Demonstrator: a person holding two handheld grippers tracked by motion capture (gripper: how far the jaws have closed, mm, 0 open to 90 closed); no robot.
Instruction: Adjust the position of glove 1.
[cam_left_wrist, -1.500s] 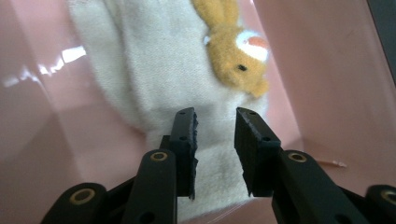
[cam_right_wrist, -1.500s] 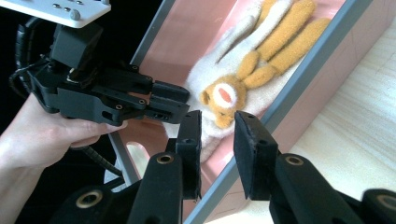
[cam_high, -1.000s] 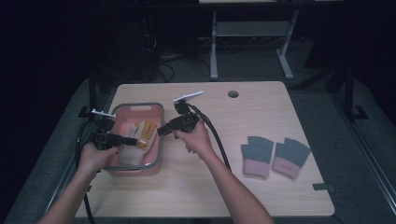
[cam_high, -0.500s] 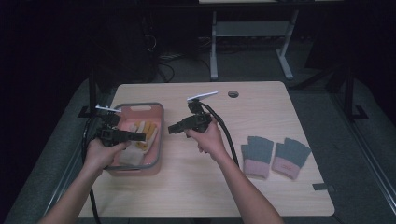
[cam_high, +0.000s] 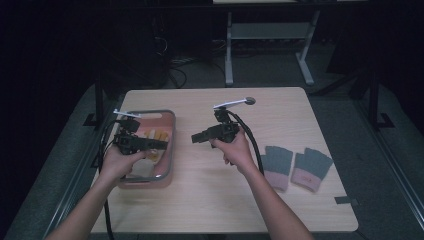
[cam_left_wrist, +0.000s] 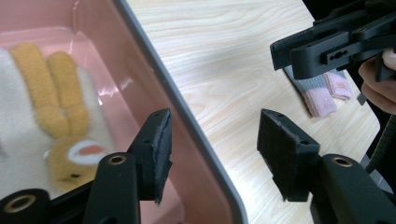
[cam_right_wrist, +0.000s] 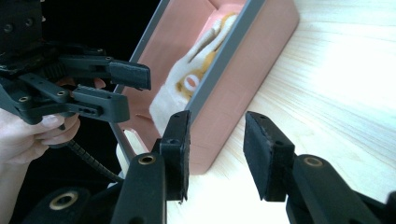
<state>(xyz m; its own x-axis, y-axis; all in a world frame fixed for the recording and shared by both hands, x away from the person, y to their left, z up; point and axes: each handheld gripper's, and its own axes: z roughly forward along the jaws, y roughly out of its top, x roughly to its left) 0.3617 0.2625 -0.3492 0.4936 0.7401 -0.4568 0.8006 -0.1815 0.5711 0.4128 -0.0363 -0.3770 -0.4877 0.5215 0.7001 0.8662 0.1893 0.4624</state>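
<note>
pale wood grain is seen across the table (cam_high: 210, 200), nearest the camera in the high view, where two bare forearms come in from the bottom edge. the left gripper (cam_high: 161, 145) is held over the pink bin (cam_high: 172, 131), pointing toward the middle of the table; in the left gripper view its jaws are parted with nothing between them, one over the bin's inside and the other over the bare wood, with the grey rim (cam_left_wrist: 187, 116) running between. these jaws have just been opening. the right gripper (cam_high: 196, 138) is held just beside the bin, above the table, pointing back at the left one; its jaws too stand apart and empty and have just been opening, and in the right gripper view the bin's outer wall (cam_right_wrist: 243, 79) lies beyond them. inside the bin a white and yellow plush cloth (cam_left_wrist: 51, 121) is seen lying on the floor, touched by neither gripper. to the right, well apart from the bin, a pair of grey gloves with pink cuffs (cam_high: 295, 167) lies flat on the wood. farther off, near the far edge, a small dark round thing (cam_high: 249, 100) rests on the table.
</note>
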